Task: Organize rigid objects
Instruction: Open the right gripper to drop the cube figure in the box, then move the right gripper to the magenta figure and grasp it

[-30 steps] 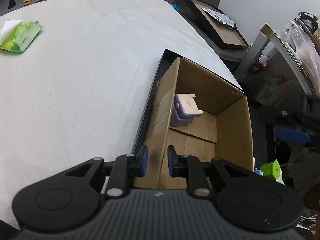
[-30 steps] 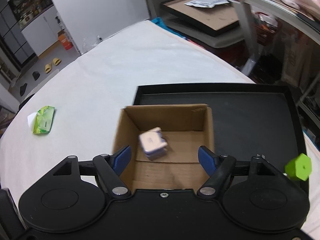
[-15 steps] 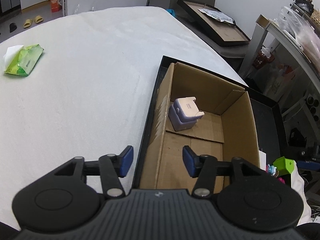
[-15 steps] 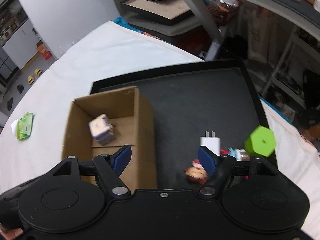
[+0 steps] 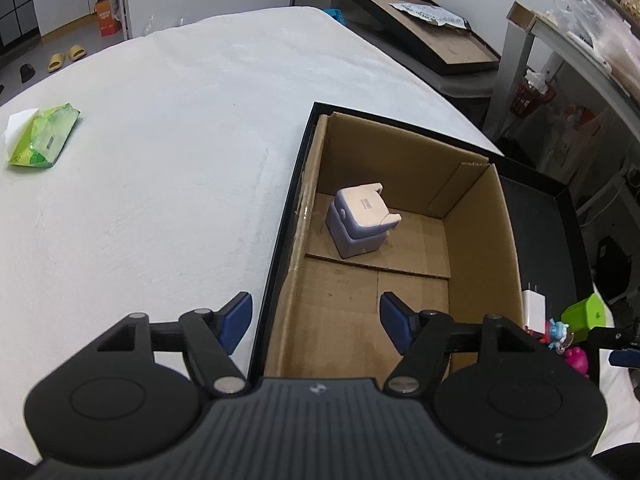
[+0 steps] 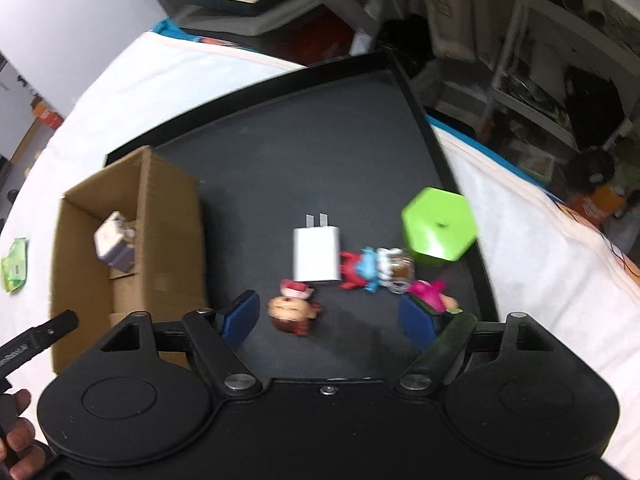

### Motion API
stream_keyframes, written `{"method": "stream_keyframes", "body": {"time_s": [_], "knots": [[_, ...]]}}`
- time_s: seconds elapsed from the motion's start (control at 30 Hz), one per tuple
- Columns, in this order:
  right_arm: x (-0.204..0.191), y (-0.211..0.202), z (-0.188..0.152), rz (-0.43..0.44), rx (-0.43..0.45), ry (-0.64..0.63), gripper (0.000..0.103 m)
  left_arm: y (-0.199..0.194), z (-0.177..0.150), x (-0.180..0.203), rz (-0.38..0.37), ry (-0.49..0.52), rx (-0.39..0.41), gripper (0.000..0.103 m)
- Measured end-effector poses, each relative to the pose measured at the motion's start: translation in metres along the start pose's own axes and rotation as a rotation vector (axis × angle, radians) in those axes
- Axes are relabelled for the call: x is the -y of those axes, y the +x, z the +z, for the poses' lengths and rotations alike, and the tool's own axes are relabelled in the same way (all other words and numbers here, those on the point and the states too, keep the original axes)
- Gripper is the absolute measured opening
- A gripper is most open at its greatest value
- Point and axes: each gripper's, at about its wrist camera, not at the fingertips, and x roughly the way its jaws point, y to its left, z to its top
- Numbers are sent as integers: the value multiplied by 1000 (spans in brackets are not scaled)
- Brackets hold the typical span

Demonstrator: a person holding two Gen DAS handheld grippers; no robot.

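Observation:
An open cardboard box (image 5: 472,236) (image 6: 168,216) stands at the left end of a black tray (image 6: 304,148) (image 5: 552,220). A pale purple cube toy (image 5: 360,220) (image 6: 114,246) lies inside it. My left gripper (image 5: 316,318) is open and empty over the box's near left corner. My right gripper (image 6: 330,318) is open and empty above the tray. Just ahead of it lie a white charger (image 6: 316,254), a red-hatted figurine (image 6: 294,310), a blue and red figurine (image 6: 362,270), a pink toy (image 6: 430,296) and a green hexagonal block (image 6: 438,224).
The tray sits on a white cloth-covered table (image 5: 160,168). A green tissue pack (image 5: 42,136) lies far left on the cloth. Shelving and clutter (image 6: 540,60) stand beyond the table's right edge. Another black tray (image 5: 424,32) leans behind the table.
My left gripper opened from nearly shut and drew back slightly. My right gripper swung right, from over the box to over the loose toys on the tray.

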Motion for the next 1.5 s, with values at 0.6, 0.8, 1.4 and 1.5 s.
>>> {"method": "stream_keyframes", "body": {"time_s": [0.6,0.8,1.4,1.5], "knots": [[43,56,0,-80,-88,54,78,20,0,25,95,47,-27,70],[47,81,3,-110,-166,67,59,21,3,26,84,25,-35,70],[27,44,-1,-100,-55,-17,44,17,3,17,26,-7,-33,70],[23,38,-1,-94,-49,-17,44,15,3,14,10,-18,-28,70]]}}
